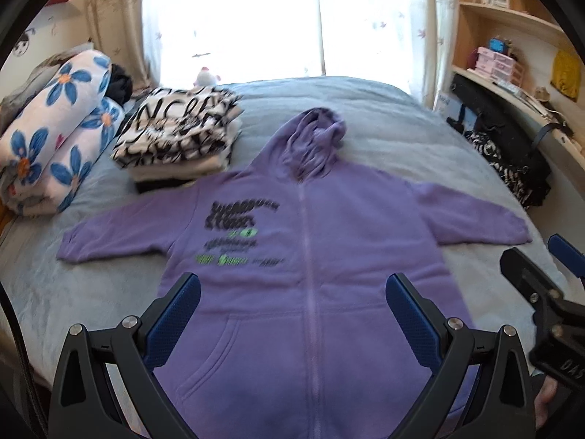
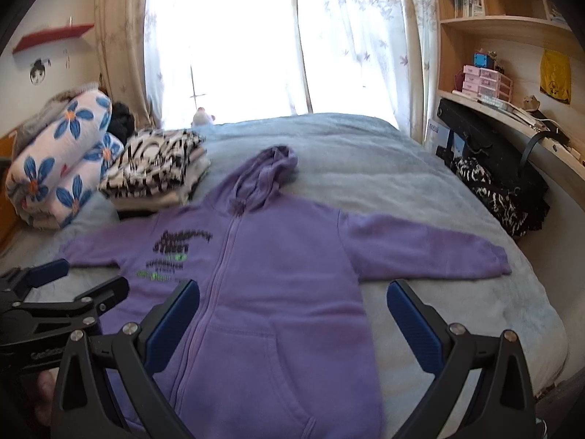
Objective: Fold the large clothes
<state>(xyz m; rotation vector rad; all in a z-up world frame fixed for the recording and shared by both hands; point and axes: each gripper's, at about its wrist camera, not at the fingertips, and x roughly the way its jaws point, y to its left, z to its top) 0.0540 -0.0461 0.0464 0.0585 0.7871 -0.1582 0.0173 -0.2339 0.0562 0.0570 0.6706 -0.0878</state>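
**One purple hoodie laid flat, no fold yet started**

Item 1, far left: rolled floral blanket against the bed's left edge, with dark clothing tucked behind it. Well clear of the work.

Item 2: stack of folded clothes, black-and-white print on top, sitting on the bed. Its near edge lies just beside the hoodie's left shoulder and appears to touch or slightly overlap it; the likeliest obstruction when that sleeve is swung inward.

Item 3: left hand-held gripper, fingers spread wide, holding nothing, hovering over the lower front of the garment near the pocket.

Item 4, centre: purple hoodie, the task's thing. It lies face up on the bed, zipper closed, hood toward the window, both sleeves stretched outward, hem toward the viewer. Printed lettering on its left chest is blurred and unreadable.

Item 5: right hand-held gripper, fingers likewise spread and empty, above the right side of the body panel and the bare bedcover beside it.

Item 6, far right: patterned dark bag at the bed's edge below the shelving; apart from the right cuff.

Judged step: garment spread and ready, first fold pending. The next move probably calls for each gripper to pinch a sleeve or side edge and carry it across the zipper line, keeping the fabric smooth. Soft fleece may bunch if gripped too shallowly.
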